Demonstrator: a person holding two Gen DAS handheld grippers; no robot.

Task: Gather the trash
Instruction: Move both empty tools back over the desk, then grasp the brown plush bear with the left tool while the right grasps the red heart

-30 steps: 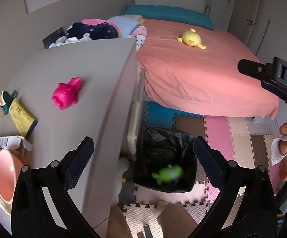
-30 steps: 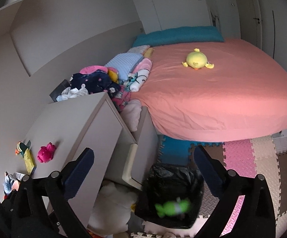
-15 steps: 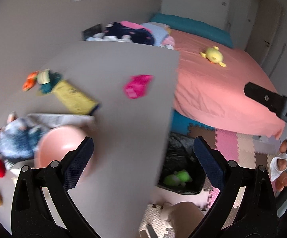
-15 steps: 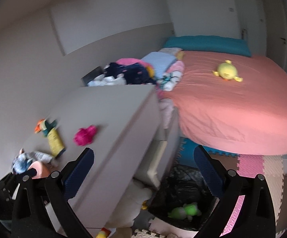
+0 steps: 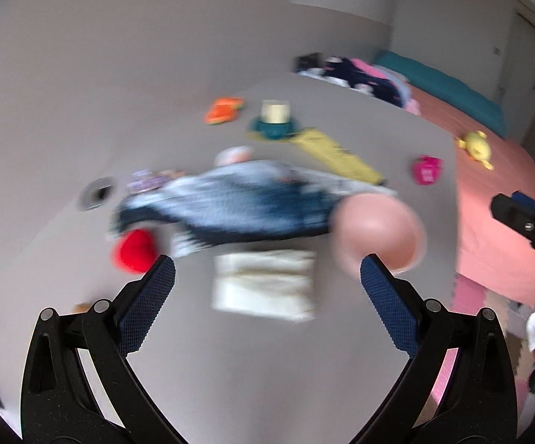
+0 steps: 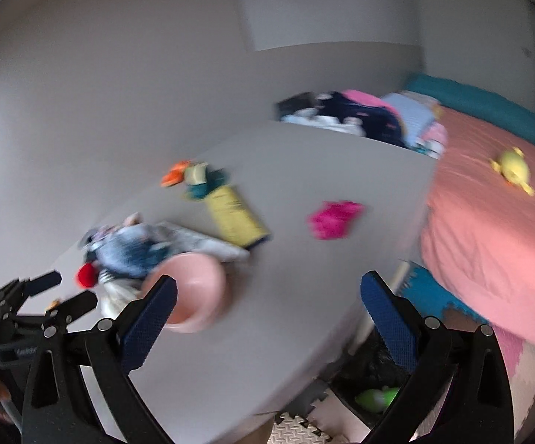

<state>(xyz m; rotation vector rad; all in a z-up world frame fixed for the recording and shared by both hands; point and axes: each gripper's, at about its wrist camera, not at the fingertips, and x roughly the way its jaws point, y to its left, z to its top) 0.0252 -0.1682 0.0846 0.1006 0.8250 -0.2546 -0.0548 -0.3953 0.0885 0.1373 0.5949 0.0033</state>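
My left gripper (image 5: 267, 277) is open and empty above the grey desk (image 5: 267, 370), just short of a folded whitish packet (image 5: 263, 285). Beyond it lie a blue-white crumpled wrapper (image 5: 230, 203), a pink bowl (image 5: 378, 233), a red ball (image 5: 136, 251), a yellow packet (image 5: 337, 155) and a pink crumpled piece (image 5: 427, 170). My right gripper (image 6: 267, 299) is open and empty over the desk's front part (image 6: 267, 333). The black bin (image 6: 374, 381) holds a green item (image 6: 376, 397) at the bottom of the right wrist view. Both views are blurred.
A bed with a coral sheet (image 6: 489, 222) and a yellow plush (image 6: 513, 166) stands right of the desk. Clothes (image 6: 360, 114) are piled behind the desk. An orange item (image 5: 221, 111) and a teal item with a cream roll (image 5: 275, 120) sit at the desk's far side. Foam mats (image 6: 526, 362) cover the floor.
Both grippers have swung left from the bin toward the desk top. The green item now lies in the bin. The desk clutter has come close in front of the left gripper.
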